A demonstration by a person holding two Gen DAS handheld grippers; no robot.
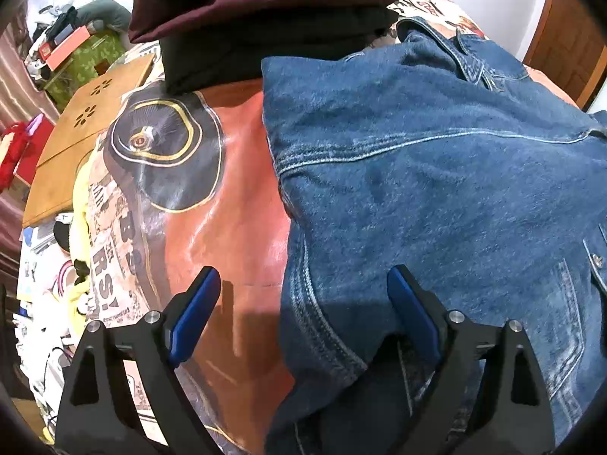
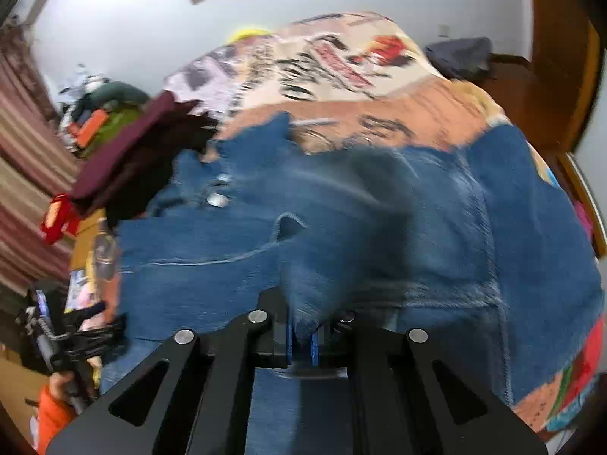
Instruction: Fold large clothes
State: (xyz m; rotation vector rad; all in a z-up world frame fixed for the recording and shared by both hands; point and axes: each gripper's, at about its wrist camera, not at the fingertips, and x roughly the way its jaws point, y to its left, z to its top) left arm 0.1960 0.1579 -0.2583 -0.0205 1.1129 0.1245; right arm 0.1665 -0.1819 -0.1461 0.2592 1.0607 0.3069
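Left wrist view: the left gripper (image 1: 303, 303) is held over the near edge of a denim jacket (image 1: 436, 189), its fingers spread wide with nothing pinched. The jacket is spread on a printed bedspread (image 1: 235, 197), beside a stack of folded dark clothes (image 1: 258, 11). In the blurred right wrist view, a fold of denim is pinched between the pressed-together fingers of the right gripper (image 2: 301, 335).
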